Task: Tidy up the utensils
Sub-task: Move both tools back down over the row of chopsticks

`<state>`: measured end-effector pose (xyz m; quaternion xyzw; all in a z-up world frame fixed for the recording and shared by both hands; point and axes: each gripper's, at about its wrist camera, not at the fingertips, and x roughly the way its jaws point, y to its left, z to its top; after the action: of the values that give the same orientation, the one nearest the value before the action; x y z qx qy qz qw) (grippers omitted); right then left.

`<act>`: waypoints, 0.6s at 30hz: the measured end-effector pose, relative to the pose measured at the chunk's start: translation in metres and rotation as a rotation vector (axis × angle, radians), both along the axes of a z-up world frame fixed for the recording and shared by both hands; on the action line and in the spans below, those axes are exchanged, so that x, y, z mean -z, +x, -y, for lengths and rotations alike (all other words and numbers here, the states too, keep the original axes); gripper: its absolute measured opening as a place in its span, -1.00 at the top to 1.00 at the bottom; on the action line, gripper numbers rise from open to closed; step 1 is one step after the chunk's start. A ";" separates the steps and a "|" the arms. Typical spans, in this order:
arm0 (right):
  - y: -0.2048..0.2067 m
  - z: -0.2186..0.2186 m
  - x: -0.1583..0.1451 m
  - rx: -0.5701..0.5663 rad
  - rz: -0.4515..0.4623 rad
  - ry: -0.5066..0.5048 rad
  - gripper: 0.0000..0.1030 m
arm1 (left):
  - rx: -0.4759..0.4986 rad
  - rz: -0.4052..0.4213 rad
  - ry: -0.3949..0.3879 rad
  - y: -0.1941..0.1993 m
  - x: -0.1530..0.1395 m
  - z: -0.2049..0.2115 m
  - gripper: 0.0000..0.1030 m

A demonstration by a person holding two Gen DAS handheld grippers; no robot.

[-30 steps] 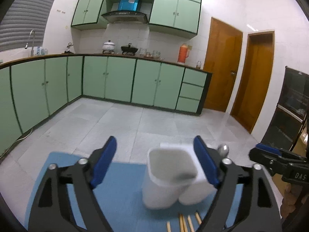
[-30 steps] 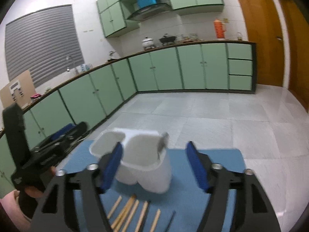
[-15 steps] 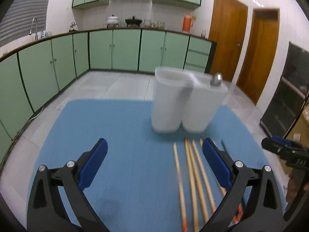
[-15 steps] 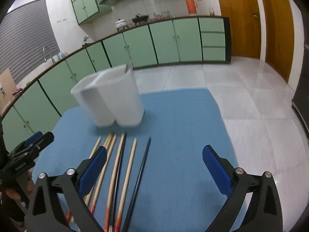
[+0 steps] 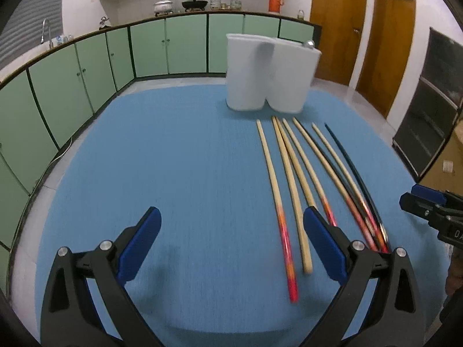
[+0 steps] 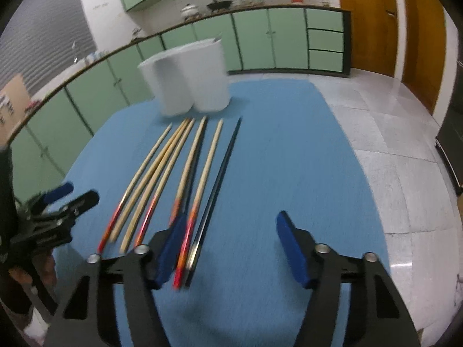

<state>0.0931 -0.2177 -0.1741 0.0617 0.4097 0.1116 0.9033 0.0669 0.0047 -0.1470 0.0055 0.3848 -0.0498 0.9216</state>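
Both hand-held grippers (image 5: 231, 245) tilted over chopsticks (image 5: 292, 179)

The near ends of the wooden, red-tipped chopsticks (image 5: 289, 190) smear with motion blur, and in the right wrist view several (image 6: 185, 190) slip behind the blue pad of the right gripper (image 6: 231, 248) toward 7 o'clock. Inside the white plastic two-cup holder (image 5: 269, 78) only a small metal tip (image 5: 310, 44) shows above the rim at 1 o'clock; what it belongs to cannot be told. The other black gripper (image 5: 434, 214) is cut off by the frame edge at 3 o'clock, its jaws unseen.
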 end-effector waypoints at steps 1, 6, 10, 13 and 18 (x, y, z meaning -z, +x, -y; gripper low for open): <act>-0.007 -0.004 0.002 -0.020 -0.008 -0.011 -0.01 | 0.002 -0.003 0.001 -0.004 0.001 0.001 -0.85; -0.025 -0.017 0.008 -0.077 -0.040 -0.033 0.27 | 0.008 -0.012 0.006 -0.021 0.002 0.000 -0.85; -0.032 -0.023 0.010 -0.098 -0.052 -0.036 0.37 | 0.020 -0.017 0.008 -0.026 0.002 0.007 -0.85; -0.031 -0.025 0.013 -0.103 -0.062 -0.040 0.43 | 0.023 -0.025 0.007 -0.026 0.003 0.012 -0.85; -0.029 -0.026 0.019 -0.094 -0.074 -0.063 0.44 | 0.023 -0.053 0.001 -0.027 0.011 0.015 -0.85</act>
<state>0.0643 -0.1912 -0.1934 0.0182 0.4486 0.1384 0.8828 0.0395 -0.0104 -0.1583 0.0092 0.4090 -0.0601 0.9105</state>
